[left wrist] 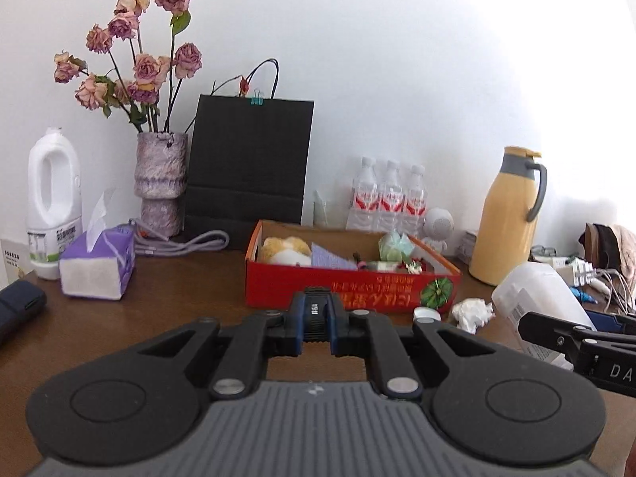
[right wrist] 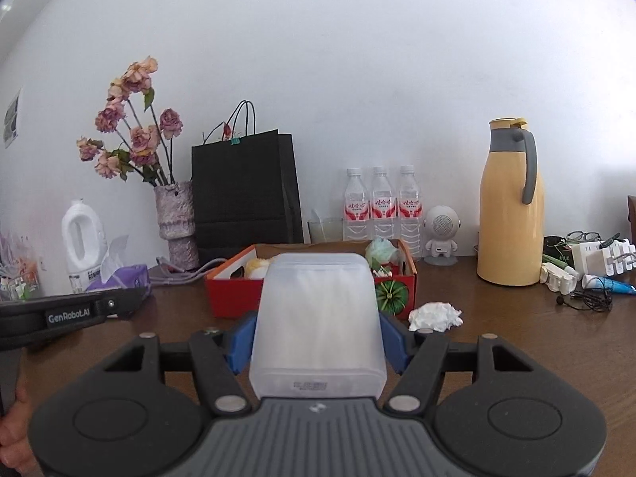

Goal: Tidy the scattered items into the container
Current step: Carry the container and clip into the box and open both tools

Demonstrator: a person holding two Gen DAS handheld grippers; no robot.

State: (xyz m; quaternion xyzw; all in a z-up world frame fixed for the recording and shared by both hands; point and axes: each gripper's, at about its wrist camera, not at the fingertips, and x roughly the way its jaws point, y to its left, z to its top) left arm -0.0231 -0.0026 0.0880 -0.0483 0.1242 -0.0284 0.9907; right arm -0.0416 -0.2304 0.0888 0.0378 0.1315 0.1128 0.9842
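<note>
Both hands are loaded here: the left gripper (left wrist: 317, 320) has its jaws clenched on a small black block (left wrist: 315, 312), the right gripper (right wrist: 317, 340) grasps a frosted translucent plastic tub (right wrist: 318, 322). The red cardboard box (left wrist: 349, 290) sits mid-worktop, toward its back edge. I'd clear the near wall first, lower in, then release. A crumpled white tissue (right wrist: 435, 315) is left beside the box.

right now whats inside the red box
In the red box: a plush toy, purple card, green paper wad, small bits. Its floor is covered.
</note>
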